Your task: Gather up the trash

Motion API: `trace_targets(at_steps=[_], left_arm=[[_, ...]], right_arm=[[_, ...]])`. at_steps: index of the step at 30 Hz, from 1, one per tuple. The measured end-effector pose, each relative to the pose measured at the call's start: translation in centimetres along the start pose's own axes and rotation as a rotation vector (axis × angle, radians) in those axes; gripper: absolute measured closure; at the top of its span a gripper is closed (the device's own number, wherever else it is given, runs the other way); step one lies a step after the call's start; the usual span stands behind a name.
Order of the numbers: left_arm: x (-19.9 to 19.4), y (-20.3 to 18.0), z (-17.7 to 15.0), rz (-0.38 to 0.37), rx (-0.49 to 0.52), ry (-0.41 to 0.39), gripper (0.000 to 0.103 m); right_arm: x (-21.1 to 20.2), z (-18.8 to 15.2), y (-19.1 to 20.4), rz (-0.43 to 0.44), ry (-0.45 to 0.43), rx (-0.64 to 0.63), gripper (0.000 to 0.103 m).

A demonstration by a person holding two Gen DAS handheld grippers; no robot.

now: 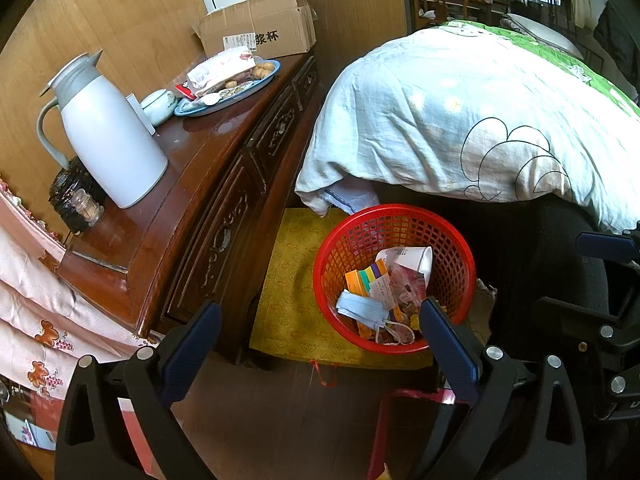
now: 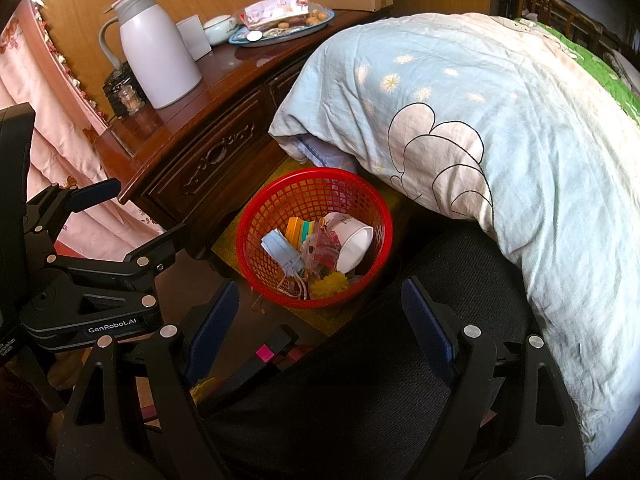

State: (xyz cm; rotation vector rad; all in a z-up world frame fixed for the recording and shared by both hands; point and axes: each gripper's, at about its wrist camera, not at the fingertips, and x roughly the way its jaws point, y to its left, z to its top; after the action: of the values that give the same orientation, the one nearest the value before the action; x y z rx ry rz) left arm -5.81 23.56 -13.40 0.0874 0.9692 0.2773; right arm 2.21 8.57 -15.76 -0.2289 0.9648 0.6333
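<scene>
The red mesh basket (image 2: 314, 236) already holds trash (masks, wrappers, a paper cup (image 2: 354, 246)); left gripper (image 1: 320, 344) and right gripper (image 2: 320, 320) both gape empty; collecting looks nearly done.

Both fisheye views are sharp and bright mid-frame, with pale glare patches on the quilt (image 2: 460, 92) and sheen on the glossy bench (image 1: 192, 148), while straight edges bow outward, corners go black, and the chair (image 2: 360, 380) sits in deep shadow.
</scene>
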Motion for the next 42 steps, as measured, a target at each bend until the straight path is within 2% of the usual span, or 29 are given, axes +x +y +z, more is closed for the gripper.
trace_targets(at_steps=[42], left_arm=[[-0.33,-0.33,0.24,-0.01,0.008,-0.016,0.006]], right_arm=[[-0.07,0.06,0.06,-0.001,0.002,0.001,0.022]])
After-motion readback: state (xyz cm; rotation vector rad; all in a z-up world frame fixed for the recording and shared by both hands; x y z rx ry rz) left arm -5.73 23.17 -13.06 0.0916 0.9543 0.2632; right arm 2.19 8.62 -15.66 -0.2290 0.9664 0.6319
